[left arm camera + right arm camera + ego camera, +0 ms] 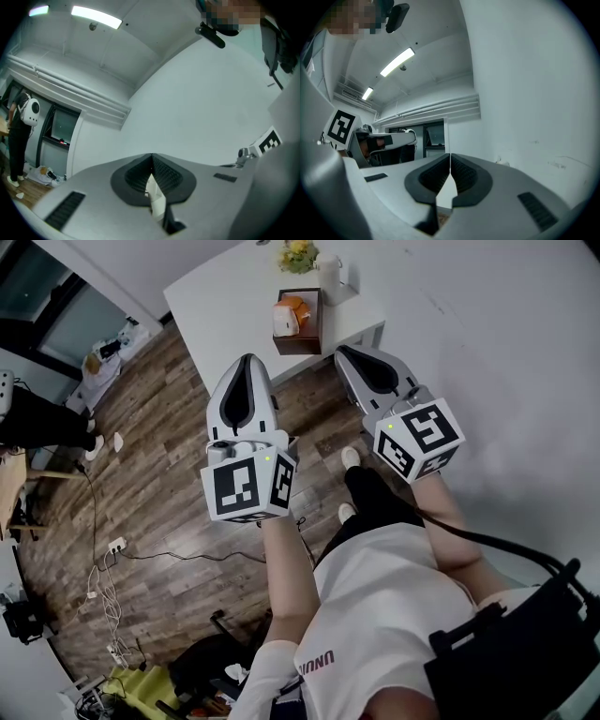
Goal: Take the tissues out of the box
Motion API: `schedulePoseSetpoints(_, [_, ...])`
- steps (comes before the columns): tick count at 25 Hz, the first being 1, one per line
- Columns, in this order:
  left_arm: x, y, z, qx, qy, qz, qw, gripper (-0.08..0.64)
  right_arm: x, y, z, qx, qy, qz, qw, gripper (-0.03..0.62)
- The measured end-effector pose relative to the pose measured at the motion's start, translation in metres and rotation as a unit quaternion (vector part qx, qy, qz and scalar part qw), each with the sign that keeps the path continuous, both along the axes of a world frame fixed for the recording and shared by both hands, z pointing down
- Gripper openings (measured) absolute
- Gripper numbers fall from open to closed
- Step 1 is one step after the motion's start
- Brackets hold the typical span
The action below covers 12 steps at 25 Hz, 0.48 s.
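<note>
White table (225, 296) fills the upper centre, its lower edge by the tips of the left gripper (247, 360) and right gripper (343, 352). Wood floor (159, 521) lies open at left. I see the brown tissue box (300, 334) near that edge, tissues (285, 319) protruding, with jug (330, 277) and flowers (298, 254) above it. Both grippers' ribbed black jaws are closed, apart from the box.

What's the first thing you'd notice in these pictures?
Two big white grippers jump out first: the left gripper and the right gripper are held side by side in the middle of the head view, each carrying a black-and-white patterned cube. Just ahead of them a brown box sits near the edge of a white table, with something orange and white poking from its top and yellow flowers behind it.
</note>
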<state>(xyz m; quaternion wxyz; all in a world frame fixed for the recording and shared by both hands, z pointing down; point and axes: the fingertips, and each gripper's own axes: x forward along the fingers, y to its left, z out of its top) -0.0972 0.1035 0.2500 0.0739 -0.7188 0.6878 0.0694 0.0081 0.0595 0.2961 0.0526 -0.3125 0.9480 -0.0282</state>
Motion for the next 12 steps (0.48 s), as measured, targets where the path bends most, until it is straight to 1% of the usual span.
schedulePoseSetpoints(5, [-0.006, -0.012, 0.000, -0.003, -0.008, -0.010, 0.9999, 0.014, -0.009, -0.015, -0.008, 0.003, -0.011, -0.003, 1.000, 0.021])
schedulePoseSetpoints(8, [-0.013, -0.021, -0.003, -0.001, -0.003, -0.013, 0.9999, 0.014, -0.012, -0.029, -0.010, 0.004, -0.014, 0.003, 1.000, 0.021])
schedulePoseSetpoints(12, [-0.022, -0.040, -0.001, -0.005, 0.001, -0.014, 0.9999, 0.014, -0.021, -0.048, -0.004, -0.006, -0.009, 0.000, 1.000, 0.021])
